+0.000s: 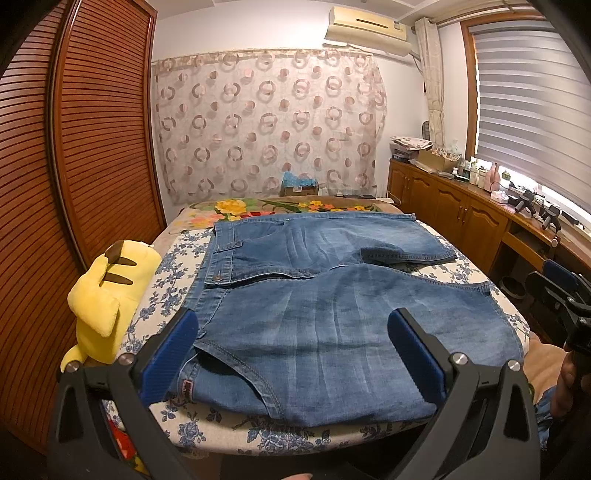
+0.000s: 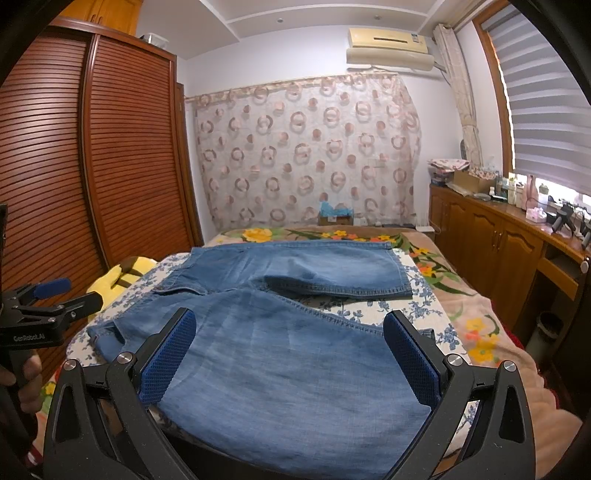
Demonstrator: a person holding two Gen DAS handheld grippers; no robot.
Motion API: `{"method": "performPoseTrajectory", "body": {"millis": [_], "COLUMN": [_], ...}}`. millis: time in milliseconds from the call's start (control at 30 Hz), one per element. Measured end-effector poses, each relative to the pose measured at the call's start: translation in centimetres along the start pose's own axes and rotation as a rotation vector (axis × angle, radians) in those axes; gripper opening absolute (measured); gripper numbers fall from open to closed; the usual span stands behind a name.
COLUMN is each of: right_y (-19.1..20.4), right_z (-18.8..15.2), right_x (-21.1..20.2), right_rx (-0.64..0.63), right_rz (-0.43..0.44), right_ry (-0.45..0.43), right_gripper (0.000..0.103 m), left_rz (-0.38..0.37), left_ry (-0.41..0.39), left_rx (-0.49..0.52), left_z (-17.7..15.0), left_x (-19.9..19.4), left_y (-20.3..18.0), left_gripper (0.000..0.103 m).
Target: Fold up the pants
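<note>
A home bedroom: a bed (image 1: pixel 207 428) with floral bedding, louvred wooden wardrobe (image 1: pixel 92 140), curtain (image 1: pixel 269 125), wall air conditioner (image 1: pixel 365 29)

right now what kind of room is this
Most likely a home bedroom: the jeans lie spread on a bed with floral covers, a louvred wooden wardrobe stands alongside, and a yellow plush toy sits beside them.

- Left gripper (image 1: pixel 295 354): black frame, ribbed blue pads (image 1: pixel 170 354), silver screws.
- Right gripper (image 2: pixel 291 358): matched it, with dimpled blue pads (image 2: pixel 168 360).
- White "GenRobot.AI" lettering marked the left gripper's body.
</note>
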State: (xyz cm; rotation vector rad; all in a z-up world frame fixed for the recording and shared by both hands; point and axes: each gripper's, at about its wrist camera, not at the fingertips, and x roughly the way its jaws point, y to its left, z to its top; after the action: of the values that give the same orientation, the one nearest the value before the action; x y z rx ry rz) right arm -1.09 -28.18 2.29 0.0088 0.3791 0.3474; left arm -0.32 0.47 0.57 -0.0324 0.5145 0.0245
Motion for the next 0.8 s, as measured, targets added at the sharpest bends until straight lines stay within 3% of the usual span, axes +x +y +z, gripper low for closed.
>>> {"method": "performPoseTrajectory", "body": {"millis": [800], "right_y": [-0.03], "right_z": [-0.04], "right_x": [-0.05], "right_rx": [0.002], "right_rz": [0.002], "right_ry": [-0.001], "right_gripper": [0.103], "left_rz": [-0.001], "left_ry": [-0.005], "left_rx": [0.001], "left_z": [0.08], "left_x": [-0.17], "left_y": [0.19], "left_gripper": [0.103]}}
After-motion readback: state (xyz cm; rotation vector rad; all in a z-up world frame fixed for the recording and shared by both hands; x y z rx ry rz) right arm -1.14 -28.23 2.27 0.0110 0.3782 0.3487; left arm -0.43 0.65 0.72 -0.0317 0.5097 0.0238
